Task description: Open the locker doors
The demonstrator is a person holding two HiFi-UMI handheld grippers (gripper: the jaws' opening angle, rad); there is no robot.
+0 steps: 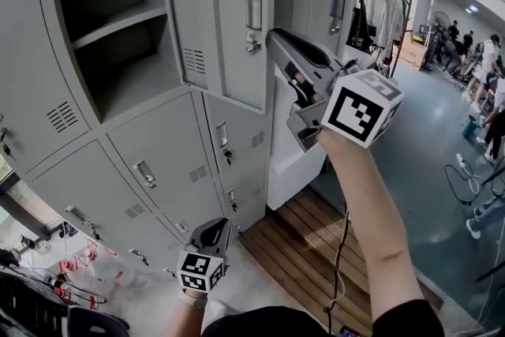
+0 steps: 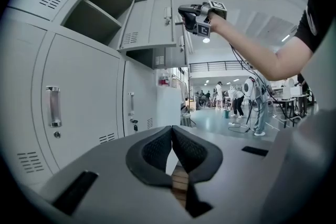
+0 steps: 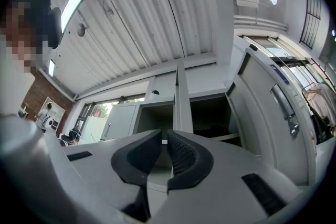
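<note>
- Locker bank [image 1: 47, 83], grey metal, fills the left and centre of the head view.
- One top door [image 1: 229, 12] stands swung open at upper centre. The compartment [image 1: 118, 35] to its left is exposed, with one shelf [image 1: 118, 26] across it.
- Lower doors [image 1: 154, 162] under that compartment are shut, each with a handle and a vent grille.
- Right gripper [image 1: 272, 35] is raised at centre frame, its tip just beside the open door's free edge. I cannot tell whether it touches.
- In the right gripper view the right gripper's jaws [image 3: 164, 136] are all but together, with nothing between the pads. Beyond them two open compartments sit either side of a vertical divider [image 3: 181, 107].
- Left gripper [image 1: 211, 225] hangs low at bottom centre, in front of the bottom row of lockers and apart from them.
- In the left gripper view the left gripper's pads [image 2: 171, 131] meet at the tips and hold nothing. The open door [image 2: 149, 21] and the raised right gripper [image 2: 184, 10] show at upper centre.
- Wooden slat flooring [image 1: 308, 249] lies at the foot of the lockers, lower right of centre.
- A clothes rack [image 1: 383, 4] stands at upper right, and people [image 1: 481, 67] are at the far right edge.
</note>
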